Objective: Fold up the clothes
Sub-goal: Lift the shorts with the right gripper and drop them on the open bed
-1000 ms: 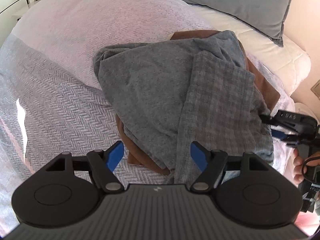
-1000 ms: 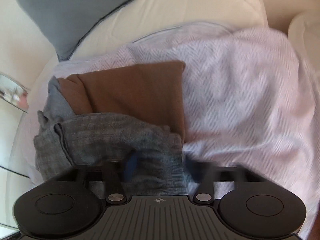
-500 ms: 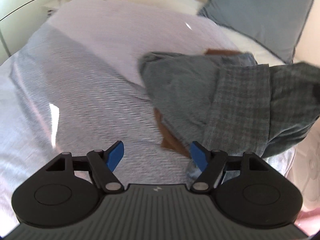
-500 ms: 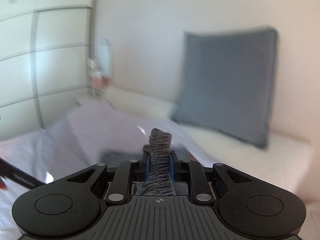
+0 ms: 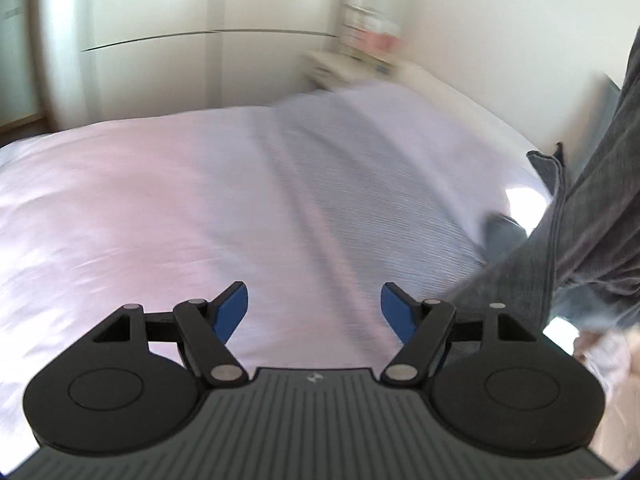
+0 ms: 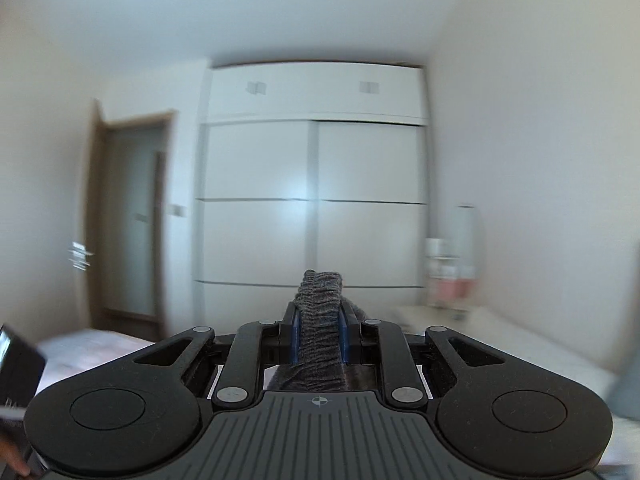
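My right gripper [image 6: 319, 330] is shut on a bunched fold of the grey checked garment [image 6: 319, 312] and points level toward the wardrobe. In the left wrist view the same grey garment [image 5: 592, 216] hangs lifted along the right edge, stretching down toward the bed. My left gripper [image 5: 314, 308] stands open above the pale herringbone bedspread [image 5: 200, 208], with nothing between its blue pads [image 5: 232, 310]. The garment hangs to the right of that gripper, apart from it.
A white sliding-door wardrobe [image 6: 312, 200] fills the far wall, with a door [image 6: 132, 220] to its left. A small white shelf [image 5: 360, 40] with pink items stands at the bed's far corner. The other gripper's edge [image 6: 16, 364] shows at lower left.
The right gripper closed on the grey garment, rose and swung from the bed toward the wardrobe, lifting the cloth. The left gripper swept left and up, staying open; the clothes pile left its view.
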`<state>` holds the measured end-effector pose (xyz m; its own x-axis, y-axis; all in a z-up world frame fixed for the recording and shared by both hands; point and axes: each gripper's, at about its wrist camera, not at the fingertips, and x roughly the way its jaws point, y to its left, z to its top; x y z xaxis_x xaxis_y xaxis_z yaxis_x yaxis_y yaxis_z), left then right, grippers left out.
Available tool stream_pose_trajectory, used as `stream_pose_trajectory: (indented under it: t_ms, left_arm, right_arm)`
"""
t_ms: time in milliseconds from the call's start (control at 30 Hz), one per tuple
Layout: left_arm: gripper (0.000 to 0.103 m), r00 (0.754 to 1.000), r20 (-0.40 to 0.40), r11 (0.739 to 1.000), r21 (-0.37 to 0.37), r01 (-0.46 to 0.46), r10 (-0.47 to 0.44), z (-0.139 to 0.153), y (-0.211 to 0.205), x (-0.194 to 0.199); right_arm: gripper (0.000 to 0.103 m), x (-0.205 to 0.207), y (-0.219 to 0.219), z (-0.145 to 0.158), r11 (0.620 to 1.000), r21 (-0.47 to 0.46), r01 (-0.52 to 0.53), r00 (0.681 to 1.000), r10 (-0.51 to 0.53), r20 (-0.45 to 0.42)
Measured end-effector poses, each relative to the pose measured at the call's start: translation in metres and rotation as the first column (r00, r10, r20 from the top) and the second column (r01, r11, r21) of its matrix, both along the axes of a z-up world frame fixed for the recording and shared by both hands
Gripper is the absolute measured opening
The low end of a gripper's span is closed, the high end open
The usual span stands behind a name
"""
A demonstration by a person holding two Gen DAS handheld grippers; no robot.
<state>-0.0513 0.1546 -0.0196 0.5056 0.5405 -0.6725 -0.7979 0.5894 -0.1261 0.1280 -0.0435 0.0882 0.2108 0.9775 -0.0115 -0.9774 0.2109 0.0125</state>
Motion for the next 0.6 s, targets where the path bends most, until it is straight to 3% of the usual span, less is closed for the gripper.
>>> stream_pose_trajectory:
  t_ms: [167,267,333,433,500,533,600]
  left_arm:
    - [0.07,0.971,0.027,0.971,0.019,-0.238,0.238,0.024,0.003,-0.15]
    - [0.07,0.937,0.04,0.936,0.036,-0.349,0.348,0.038,-0.007,-0.229]
    - [0.07,0.91,0.046,0.908,0.052,-0.415,0.413,0.045,-0.017,-0.277]
    - [0.07,0.863,0.039,0.861,0.053,-0.506,0.504,0.048,-0.033,-0.335]
    - [0.07,0.835,0.039,0.834,0.035,-0.551,0.549,0.047,-0.047,-0.368]
    - [0.07,0.826,0.042,0.826,0.028,-0.564,0.562,0.045,-0.055,-0.38]
    - [0.07,0.805,0.037,0.805,0.018,-0.594,0.593,0.042,-0.068,-0.402]
  right_arm:
    - [0.017,-0.089,0.05,0.03,0.976,0.033,-0.217,0.973,0.219,-0.073]
    - [0.017,-0.143,0.071,0.046,0.941,0.055,-0.333,0.933,0.338,-0.124]
    - [0.017,-0.18,0.086,0.058,0.9,0.08,-0.429,0.89,0.436,-0.136]
    - [0.017,-0.225,0.125,0.049,0.865,-0.102,-0.491,0.869,0.478,-0.132]
    - [0.018,-0.257,0.138,0.036,0.862,-0.21,-0.462,0.887,0.445,-0.125]
    - [0.018,-0.259,0.138,0.034,0.836,-0.171,-0.522,0.846,0.482,-0.228]
    - [0.017,-0.27,0.136,0.041,0.834,-0.133,-0.536,0.834,0.499,-0.234]
